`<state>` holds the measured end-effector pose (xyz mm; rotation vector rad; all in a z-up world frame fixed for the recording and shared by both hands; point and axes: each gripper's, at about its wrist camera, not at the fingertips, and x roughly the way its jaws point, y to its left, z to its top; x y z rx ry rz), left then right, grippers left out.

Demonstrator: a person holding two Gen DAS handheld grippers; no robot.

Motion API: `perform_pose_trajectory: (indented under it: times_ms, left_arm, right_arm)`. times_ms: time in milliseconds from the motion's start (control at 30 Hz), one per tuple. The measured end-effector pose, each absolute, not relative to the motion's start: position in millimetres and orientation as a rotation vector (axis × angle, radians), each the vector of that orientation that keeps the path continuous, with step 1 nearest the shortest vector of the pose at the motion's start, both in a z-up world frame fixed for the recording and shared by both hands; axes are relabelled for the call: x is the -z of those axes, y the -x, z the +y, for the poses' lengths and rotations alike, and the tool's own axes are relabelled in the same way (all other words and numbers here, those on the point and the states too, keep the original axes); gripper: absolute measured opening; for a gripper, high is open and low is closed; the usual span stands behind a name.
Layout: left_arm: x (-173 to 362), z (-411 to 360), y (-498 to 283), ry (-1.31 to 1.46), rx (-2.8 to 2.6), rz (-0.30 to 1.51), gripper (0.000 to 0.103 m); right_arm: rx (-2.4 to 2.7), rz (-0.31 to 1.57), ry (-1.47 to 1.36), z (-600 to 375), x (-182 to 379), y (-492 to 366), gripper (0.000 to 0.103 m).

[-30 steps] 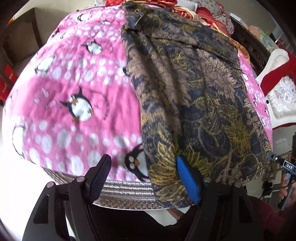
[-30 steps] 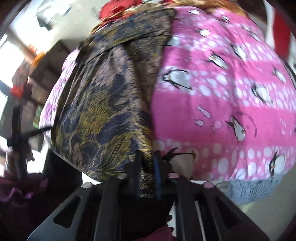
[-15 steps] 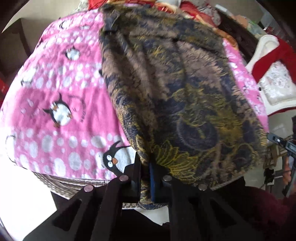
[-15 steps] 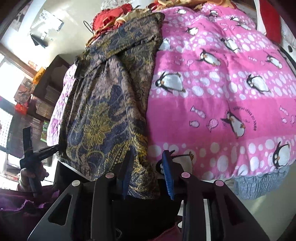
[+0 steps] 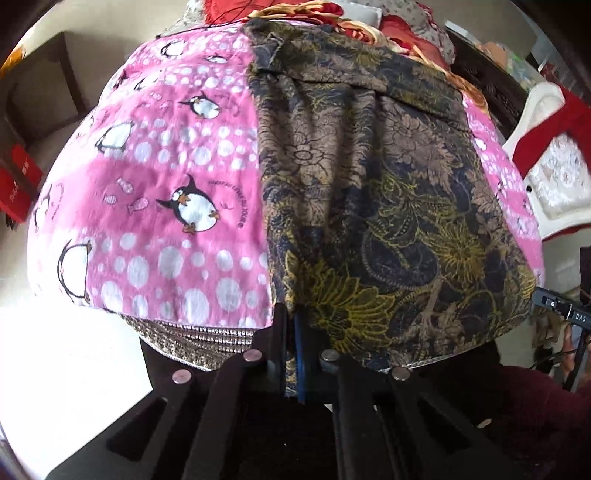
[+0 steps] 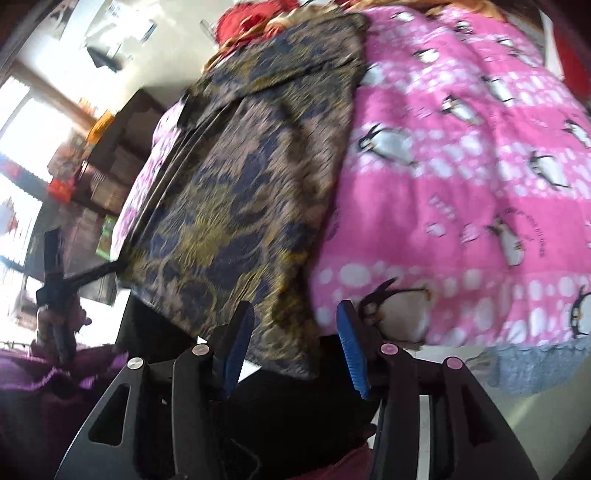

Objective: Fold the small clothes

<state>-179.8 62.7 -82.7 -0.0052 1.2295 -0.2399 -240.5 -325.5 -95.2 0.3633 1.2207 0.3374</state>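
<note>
A dark navy, brown and gold floral garment (image 5: 369,192) lies spread on a pink penguin blanket (image 5: 166,177). Its near hem hangs over the front edge. My left gripper (image 5: 291,332) is shut on the garment's near left hem corner. In the right wrist view the same garment (image 6: 236,206) lies left of the pink blanket (image 6: 461,177). My right gripper (image 6: 293,332) is open, its blue pads on either side of the hanging near corner without pinching it.
A pile of red and patterned clothes (image 5: 332,14) lies at the far end of the blanket. A white chair with red cloth (image 5: 546,155) stands at the right. Dark wooden shelves (image 6: 103,173) stand at the left in the right wrist view.
My left gripper has shut on the garment's near hem corner and stayed shut. My right gripper has let go of the hem and opened wide.
</note>
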Motion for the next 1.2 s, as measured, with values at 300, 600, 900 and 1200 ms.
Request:
perform_pose_trajectory:
  times_ms: [300, 600, 900, 1200]
  left_arm:
    - [98, 50, 183, -0.096, 0.187, 1.22, 0.003]
    - [105, 45, 180, -0.106, 0.17, 1.225, 0.004]
    - [110, 43, 177, -0.123, 0.167, 1.233, 0.004]
    - [114, 39, 169, -0.125, 0.148, 1.248, 0.025]
  right_arm:
    - [-0.354, 1.257, -0.318, -314, 99, 246, 0.006]
    - [-0.358, 1.285, -0.27, -310, 84, 234, 0.014]
    - [-0.348, 1.311, -0.257, -307, 94, 232, 0.013]
    - [-0.399, 1.252, -0.283, -308, 75, 228, 0.0]
